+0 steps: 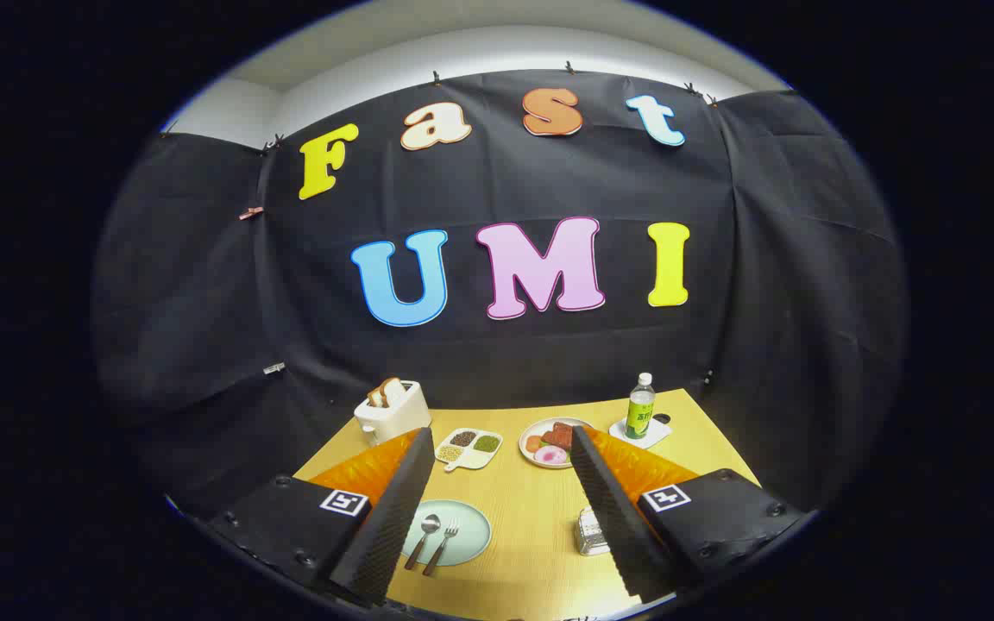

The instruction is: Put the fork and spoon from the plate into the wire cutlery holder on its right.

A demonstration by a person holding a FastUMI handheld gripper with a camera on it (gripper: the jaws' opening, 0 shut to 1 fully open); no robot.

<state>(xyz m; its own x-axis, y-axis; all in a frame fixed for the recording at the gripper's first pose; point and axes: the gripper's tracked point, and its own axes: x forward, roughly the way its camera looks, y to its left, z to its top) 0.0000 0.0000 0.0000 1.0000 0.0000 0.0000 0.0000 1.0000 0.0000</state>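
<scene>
Gripper [497, 509] spread wide, holding nothing, raised above worktop [531, 552]. Spoon [424, 539] and fork [443, 545] side by side on pale green plate [473, 533], just inside left finger. Wire cutlery holder [589, 532] right of plate, partly hidden by right finger.

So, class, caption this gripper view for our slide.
Open gripper hovers above spoon and fork on plate, wire cutlery holder beside.

A light wooden table [540, 552] is carrying a pale green round plate [473, 536] near its front edge, a wire cutlery holder [588, 532] beside it, a white toaster [391, 411] at the far left corner, a white sectioned dish [468, 449], a round food plate [547, 442] and a green bottle [640, 407] on a white coaster [640, 433] at the far right. The gripper [504, 509] fingers are standing wide apart, holding nothing.
</scene>
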